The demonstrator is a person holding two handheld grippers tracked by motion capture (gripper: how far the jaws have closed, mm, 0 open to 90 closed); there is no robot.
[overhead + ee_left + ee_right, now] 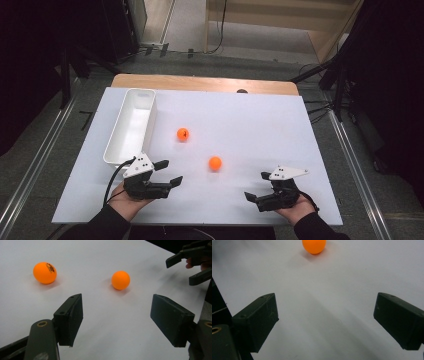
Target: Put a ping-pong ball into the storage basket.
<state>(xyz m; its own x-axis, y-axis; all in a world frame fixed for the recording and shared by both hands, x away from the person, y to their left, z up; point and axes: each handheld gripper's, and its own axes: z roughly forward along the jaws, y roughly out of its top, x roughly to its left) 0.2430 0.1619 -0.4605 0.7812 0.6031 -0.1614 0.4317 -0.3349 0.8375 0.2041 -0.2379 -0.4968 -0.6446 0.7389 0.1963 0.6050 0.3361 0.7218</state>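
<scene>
From above I see a white counter (pixel 250 115) with both of my hand-held claws at its near edge. The left claw (pixel 169 173) sits at the near left, just in front of the near end of a long white plastic tray (pixel 131 125). Its jaws point right and slightly away from me, standing apart with nothing between them. In the left gripper view the two black pads are wide apart over bare white surface.

The right claw (pixel 256 186) sits at the near right, well apart from the left one. Its jaws point left towards the middle of the counter, and they too are spread wide and hold nothing. In the right gripper view the pads frame only bare counter.

Two small round orange balls lie loose on the counter between the claws and farther from me. The nearer orange ball (pixel 215 163) rests roughly midway between the two claws, a little beyond both, touching neither. It is smooth and plain, with no marking that I can make out. In the left gripper view it lies ahead of the open jaws, near the middle (pixel 120 280); in the right gripper view it lies straight ahead at the top (pixel 314 245).

The farther orange ball (pixel 183 134) lies to the left and farther off, near the tray's right wall but not touching it. It carries a small dark printed mark, clearest in the left gripper view (pixel 45 272).
</scene>
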